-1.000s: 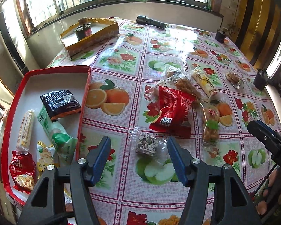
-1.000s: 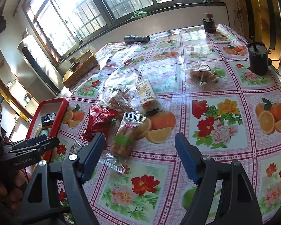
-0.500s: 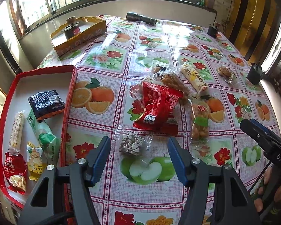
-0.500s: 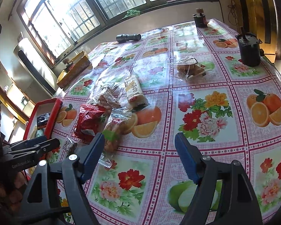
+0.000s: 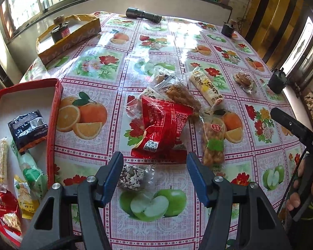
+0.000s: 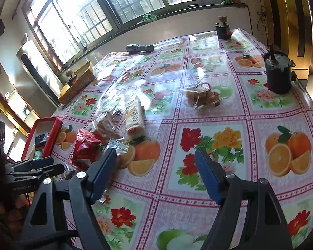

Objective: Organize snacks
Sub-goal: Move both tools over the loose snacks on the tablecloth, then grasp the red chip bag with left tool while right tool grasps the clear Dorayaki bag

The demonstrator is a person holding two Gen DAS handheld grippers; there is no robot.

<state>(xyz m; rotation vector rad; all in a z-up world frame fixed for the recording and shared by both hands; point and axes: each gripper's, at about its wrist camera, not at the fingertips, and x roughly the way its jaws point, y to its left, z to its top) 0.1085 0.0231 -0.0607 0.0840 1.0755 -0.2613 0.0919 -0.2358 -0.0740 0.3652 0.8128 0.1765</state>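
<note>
The left gripper [image 5: 154,177] hangs wide open and empty over the small seed bar [image 5: 132,176] on the table, so next it should go down, pinch it, and carry it to the red tray [image 5: 52,125]

We lose the red tray [image 5: 55,112] past the left wrist view's left edge, so its nearest packets are cut off. The red packet [image 5: 162,125] covers part of the clear-wrapped snacks [image 5: 178,93] behind. Print on every wrapper is probably too small to read.
</note>
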